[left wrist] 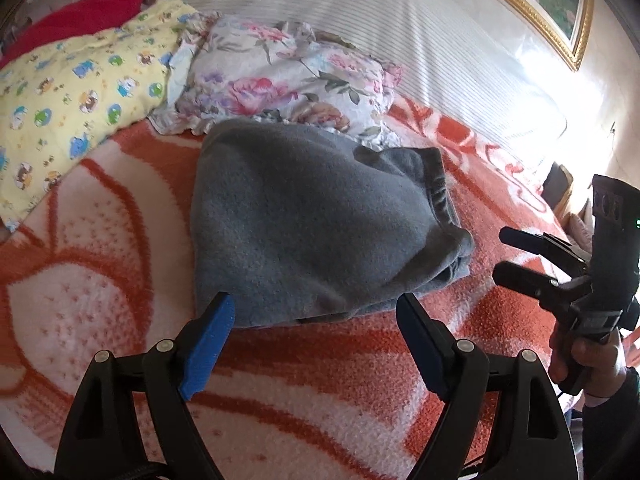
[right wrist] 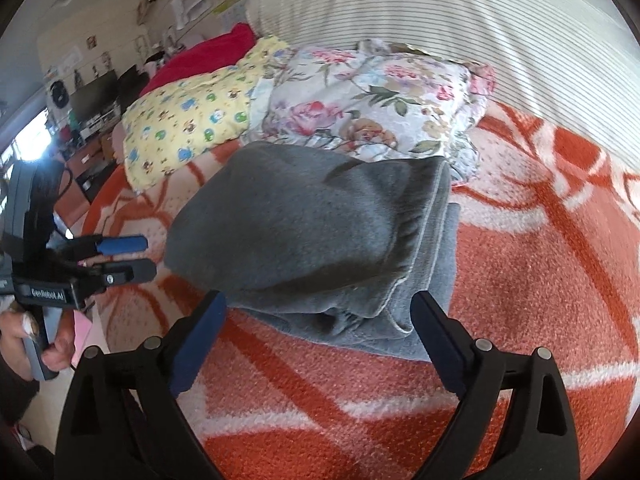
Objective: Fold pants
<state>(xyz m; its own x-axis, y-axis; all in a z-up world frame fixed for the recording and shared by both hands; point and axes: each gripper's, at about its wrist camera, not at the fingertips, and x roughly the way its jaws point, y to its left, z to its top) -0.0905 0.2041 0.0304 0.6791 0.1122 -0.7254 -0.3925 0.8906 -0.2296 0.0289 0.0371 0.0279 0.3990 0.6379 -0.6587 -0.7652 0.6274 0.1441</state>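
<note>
The grey fleece pants point(left wrist: 304, 224) lie folded into a thick stack on the orange and white blanket point(left wrist: 320, 380); they also show in the right wrist view point(right wrist: 304, 236). My left gripper point(left wrist: 316, 312) is open and empty, its blue fingers just short of the stack's near edge. My right gripper point(right wrist: 318, 312) is open and empty, its fingers at the near edge of the stack by the waistband. The right gripper also shows in the left wrist view point(left wrist: 506, 254), to the right of the pants, and the left gripper in the right wrist view point(right wrist: 142, 258), to their left.
A floral pillow point(left wrist: 280, 76) and a yellow printed pillow point(left wrist: 68, 92) lie behind the pants, with a red cloth point(left wrist: 88, 16) beyond. A striped white backrest point(left wrist: 400, 32) runs along the far side. The blanket's edge drops off at the left point(right wrist: 92, 208).
</note>
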